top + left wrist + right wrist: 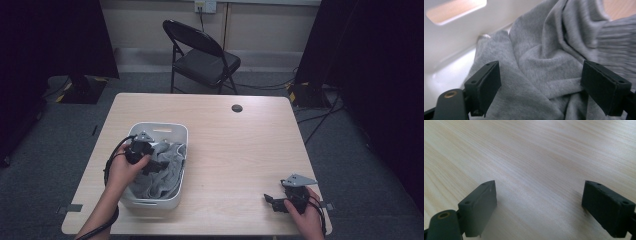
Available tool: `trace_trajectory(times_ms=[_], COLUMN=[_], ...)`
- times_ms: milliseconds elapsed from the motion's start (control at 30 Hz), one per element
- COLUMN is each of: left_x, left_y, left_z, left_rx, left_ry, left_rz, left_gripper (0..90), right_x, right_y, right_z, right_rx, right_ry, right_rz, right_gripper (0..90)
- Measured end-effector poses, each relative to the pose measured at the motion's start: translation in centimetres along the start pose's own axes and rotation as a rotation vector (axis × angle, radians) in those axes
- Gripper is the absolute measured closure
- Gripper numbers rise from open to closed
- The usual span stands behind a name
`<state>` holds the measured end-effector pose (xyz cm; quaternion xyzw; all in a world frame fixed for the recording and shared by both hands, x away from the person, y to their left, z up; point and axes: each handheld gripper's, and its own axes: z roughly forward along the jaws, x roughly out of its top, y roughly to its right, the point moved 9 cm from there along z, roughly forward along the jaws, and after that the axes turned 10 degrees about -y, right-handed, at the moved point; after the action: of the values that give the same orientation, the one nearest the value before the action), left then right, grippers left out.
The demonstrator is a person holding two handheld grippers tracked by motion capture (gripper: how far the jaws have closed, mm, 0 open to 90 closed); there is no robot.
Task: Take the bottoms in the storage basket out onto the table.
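While the left gripper (540,82) hangs with its jaws spread wide over the grey cloth (544,62), nothing is pinched between them. That cloth lies crumpled inside the white basket (175,131), one fold draped over its right rim. Well apart, the right gripper (539,205) rests released near the table's (240,150) front right corner, with bare wood between it and the basket
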<state>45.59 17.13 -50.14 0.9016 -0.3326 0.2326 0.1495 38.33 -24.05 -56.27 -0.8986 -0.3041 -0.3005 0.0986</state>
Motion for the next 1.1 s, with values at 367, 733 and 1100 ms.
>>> trace_trajectory(times_ms=[367, 733, 1100], left_x=[-1.1, -1.9, -2.0], left_y=[-0.1, -0.2, -0.7], left_z=[2.0, 3.6, 3.8], left_rx=[0.009, 0.046, 0.129], left_ry=[-0.019, -0.021, -0.029], left_rz=[0.004, 0.012, 0.045], left_gripper=[15.6, 17.0, 51.5], right_x=[0.0, 0.0, 0.0], right_y=[0.0, 0.0, 0.0], right_z=[0.0, 0.0, 0.0], right_rx=[-0.001, -0.001, -0.001], right_ry=[0.000, 0.000, 0.000], right_rz=[0.000, 0.000, 0.000], right_gripper=[11.8, 11.8, 11.8])
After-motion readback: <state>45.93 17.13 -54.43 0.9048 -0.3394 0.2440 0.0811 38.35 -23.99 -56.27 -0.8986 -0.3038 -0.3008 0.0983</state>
